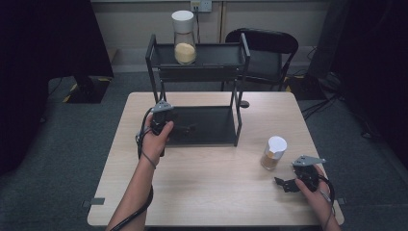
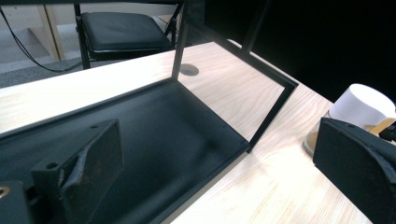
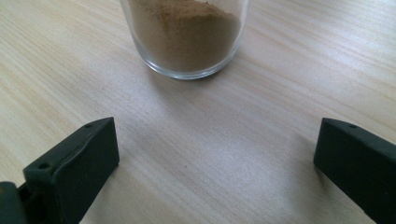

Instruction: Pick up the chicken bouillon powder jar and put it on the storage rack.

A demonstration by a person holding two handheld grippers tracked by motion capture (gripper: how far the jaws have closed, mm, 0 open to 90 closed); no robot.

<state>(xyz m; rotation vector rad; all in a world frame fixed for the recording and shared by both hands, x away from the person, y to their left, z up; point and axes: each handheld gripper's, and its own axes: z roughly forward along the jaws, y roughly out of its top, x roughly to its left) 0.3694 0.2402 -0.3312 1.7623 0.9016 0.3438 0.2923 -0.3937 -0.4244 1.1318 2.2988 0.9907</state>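
A glass jar of brown powder (image 1: 273,153) with a white lid stands on the table at the right; its glass base (image 3: 187,37) is just ahead of my right gripper (image 3: 215,163). That right gripper (image 1: 287,183) rests low near the front right edge, open, with bare wood between its jaws. My left gripper (image 1: 175,126) is held at the left end of the black rack's lower shelf (image 1: 211,126), open and holding nothing. Its view looks across the shelf (image 2: 154,140) between the wide-apart jaws of the left gripper (image 2: 219,163), with the white-lidded jar (image 2: 364,105) at the right.
A second jar with yellow powder (image 1: 184,38) stands on the rack's top shelf (image 1: 216,55). The rack's front right post (image 1: 237,115) rises from the table. A black chair (image 1: 262,53) stands behind the table. A cable hole (image 2: 189,70) lies past the rack.
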